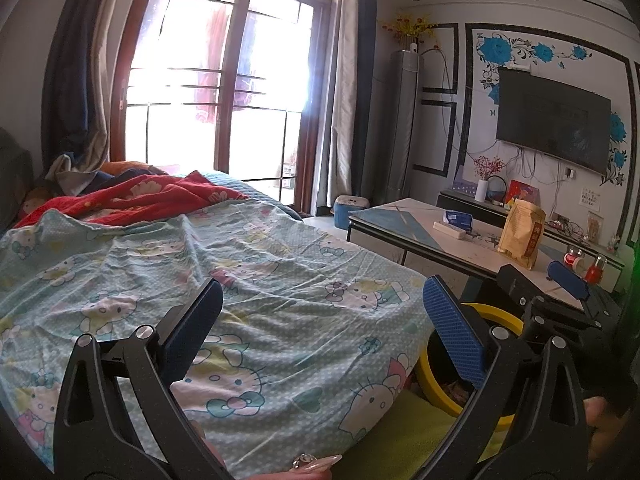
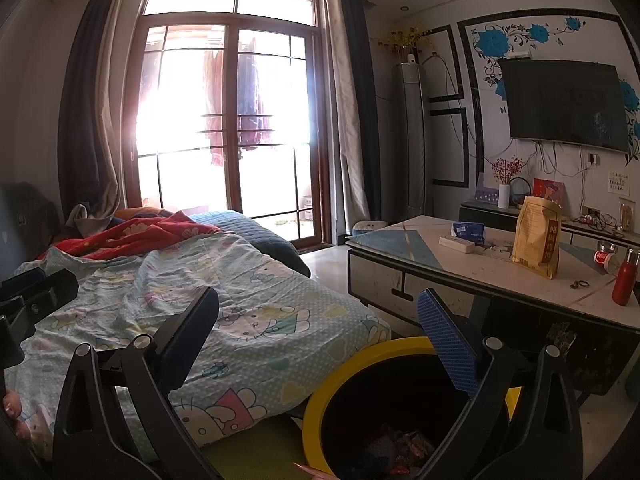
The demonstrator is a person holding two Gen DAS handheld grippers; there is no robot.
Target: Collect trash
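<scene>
A yellow-rimmed black trash bin [image 2: 340, 364] stands on the floor between the bed and the low table, with wrappers [image 2: 404, 446] in the bottom. It also shows in the left wrist view [image 1: 500, 314]. My right gripper [image 2: 320, 316] is open and empty, held over the near side of the bin. My left gripper [image 1: 324, 312] is open and empty, over the bed's near corner, left of the bin. The right gripper also shows at the right edge of the left wrist view [image 1: 560, 284]. A tan snack bag [image 2: 538, 236] stands upright on the table.
A bed with a Hello Kitty sheet [image 1: 240, 264] fills the left. A low table [image 2: 460, 276] at right holds a blue tissue pack [image 2: 468, 232], a white box [image 2: 456, 244], a red bottle [image 2: 624, 280] and a red can [image 2: 604, 260]. Glass doors [image 2: 228, 128] are ahead.
</scene>
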